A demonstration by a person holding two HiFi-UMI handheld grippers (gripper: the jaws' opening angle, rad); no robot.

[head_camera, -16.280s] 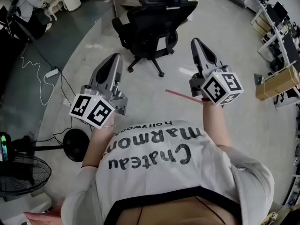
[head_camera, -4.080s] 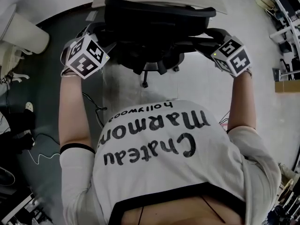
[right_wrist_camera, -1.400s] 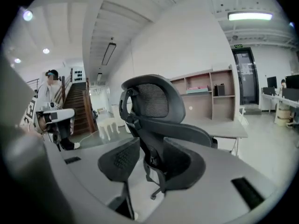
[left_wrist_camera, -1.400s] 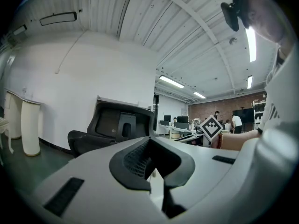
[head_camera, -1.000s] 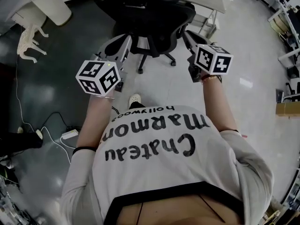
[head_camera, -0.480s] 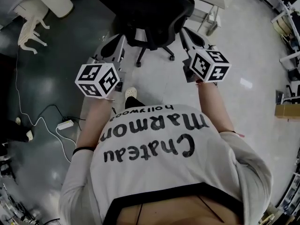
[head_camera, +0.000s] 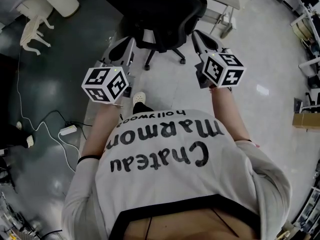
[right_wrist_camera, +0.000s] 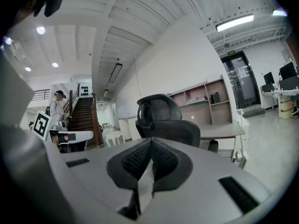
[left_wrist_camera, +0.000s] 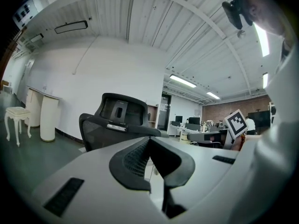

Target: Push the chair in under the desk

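Two grippers: my left gripper point(head_camera: 127, 42) and right gripper point(head_camera: 198, 35), jaws pressed together, empty
Chair point(head_camera: 160, 10): twelve o'clock, apart from both
Tabletop point(right_wrist_camera: 225, 130): just beyond chair

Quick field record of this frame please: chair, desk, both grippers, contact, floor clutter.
chair: black mesh office chair, its back toward the person, drawn up to the desk
seat under the desk: cannot tell how far
left gripper: shut, nothing between the jaws, short of the chair
right gripper: shut, nothing between the jaws, short of the chair
contact: neither gripper touches the chair
floor clutter: power strip with its cable, to the person's left
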